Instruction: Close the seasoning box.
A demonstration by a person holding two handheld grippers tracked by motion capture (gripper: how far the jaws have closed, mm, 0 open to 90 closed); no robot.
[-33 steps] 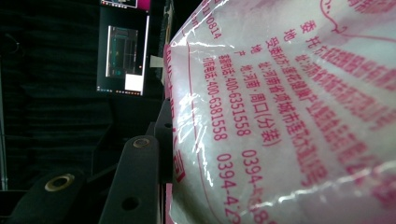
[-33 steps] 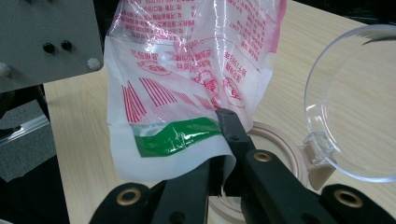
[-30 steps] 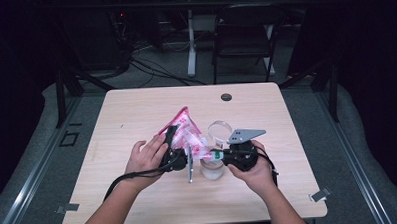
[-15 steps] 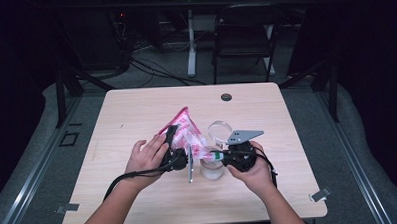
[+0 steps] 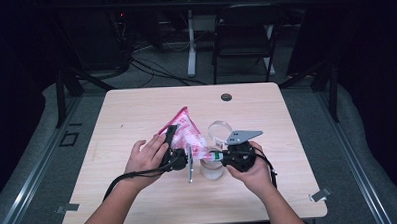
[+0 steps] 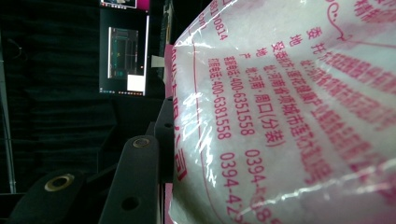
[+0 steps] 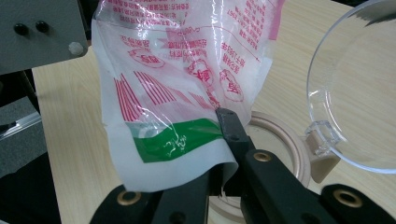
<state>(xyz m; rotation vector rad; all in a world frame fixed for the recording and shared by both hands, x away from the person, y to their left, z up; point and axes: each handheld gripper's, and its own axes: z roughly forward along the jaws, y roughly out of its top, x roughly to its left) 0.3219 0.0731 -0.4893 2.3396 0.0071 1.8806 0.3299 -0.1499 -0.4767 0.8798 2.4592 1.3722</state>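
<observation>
A pink-and-white printed plastic bag (image 5: pixel 187 135) of white grains hangs tilted between both grippers over the table (image 5: pixel 136 109). My left gripper (image 5: pixel 171 143) is shut on the bag's upper side; in the left gripper view the bag (image 6: pixel 289 116) bulges against the black jaw. My right gripper (image 5: pixel 215 155) is shut on the bag's lower edge (image 7: pixel 177 70), near a green patch. It pinches that edge just above the mouth of a round jar (image 7: pixel 280 140). The jar's clear hinged lid (image 7: pixel 355 93) stands open behind it.
The jar (image 5: pixel 212 170) sits at the table's middle, its lid (image 5: pixel 219 129) leaning toward the far side. A small dark disc (image 5: pixel 226 97) lies near the far edge. A chair (image 5: pixel 246 40) and cables are on the floor beyond the table.
The right gripper has edged slightly left toward the bag. Both grippers keep the same hold on it.
</observation>
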